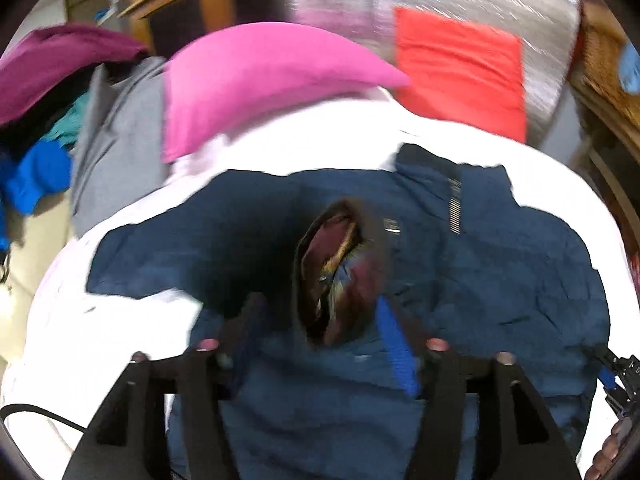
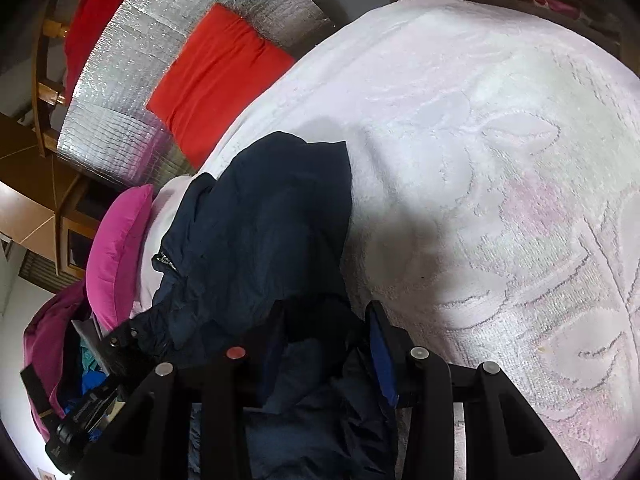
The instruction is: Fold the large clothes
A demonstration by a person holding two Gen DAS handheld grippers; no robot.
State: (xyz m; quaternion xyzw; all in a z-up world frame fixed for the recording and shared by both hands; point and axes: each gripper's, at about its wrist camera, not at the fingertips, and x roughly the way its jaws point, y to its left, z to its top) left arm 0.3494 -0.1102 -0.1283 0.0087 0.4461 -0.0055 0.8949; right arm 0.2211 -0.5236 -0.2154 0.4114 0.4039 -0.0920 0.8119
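Navy padded jacket (image 1: 500,264) spread on white textured bedspread (image 2: 500,128); both claws over it.
Left view only: maroon collar lining, blurred unreadable label. Left gripper (image 1: 320,320) spread wide above the collar, grasping nothing. Right gripper (image 2: 326,320) has jacket fabric bunched between its fingers; grip unclear.

The navy jacket (image 2: 256,216) ahead of the right gripper (image 2: 324,320) is matt, crinkled synthetic cloth, with a maroon lining (image 1: 340,268) showing just beyond the left jaws. The bedspread (image 2: 500,140) to the right of the right jaws is white, tufted, rough pile. Farther off, the silver sheet (image 2: 132,92) looks like quilted, shiny foil, and the pink pillow (image 1: 256,76) is smooth matt fabric. The jaws themselves are matt black plastic.
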